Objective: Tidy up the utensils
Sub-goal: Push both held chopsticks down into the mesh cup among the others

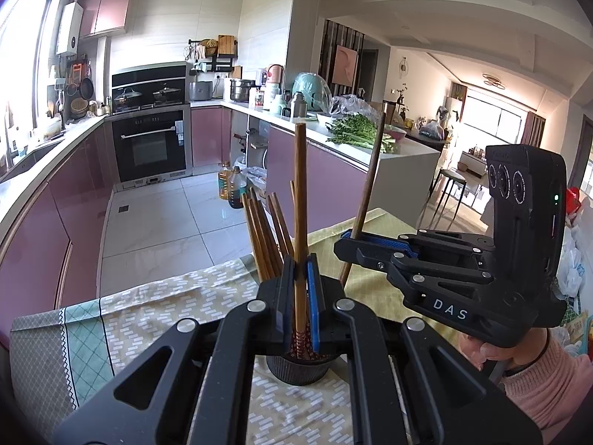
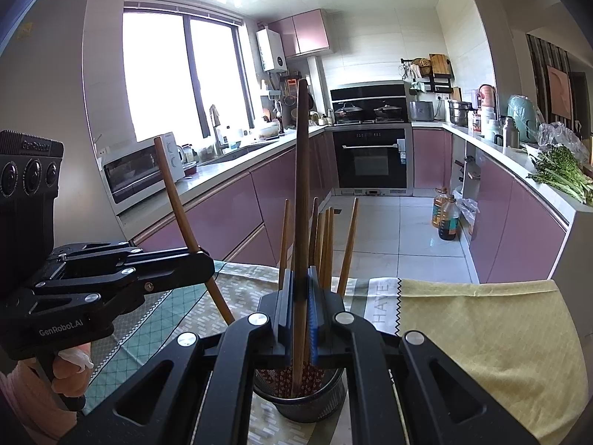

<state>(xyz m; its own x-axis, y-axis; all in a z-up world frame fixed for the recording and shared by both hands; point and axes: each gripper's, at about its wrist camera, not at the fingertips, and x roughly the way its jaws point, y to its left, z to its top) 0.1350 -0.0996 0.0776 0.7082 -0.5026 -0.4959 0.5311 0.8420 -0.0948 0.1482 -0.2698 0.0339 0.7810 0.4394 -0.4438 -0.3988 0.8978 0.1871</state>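
Left claw (image 1: 301, 296): clamped on one chopstick (image 1: 299, 200), tip inside the mesh holder (image 1: 296, 369) on the worktop (image 1: 155, 307).
Right claw (image 2: 299, 307): clamped on another chopstick (image 2: 302, 193), likewise over the holder.
Risk: the two sticks seem close; simultaneous release may jam them or tip the holder.
Beyond: stored chopsticks (image 1: 265, 237).

Kitchen table count
Two black two-finger grippers (image 1: 301, 296) (image 2: 301, 307), each clamping one brown wooden chopstick (image 1: 299, 200) (image 2: 302, 185); one dark ribbed holder cup (image 2: 311, 404); roughly seven standing chopsticks (image 2: 326, 244) inside.
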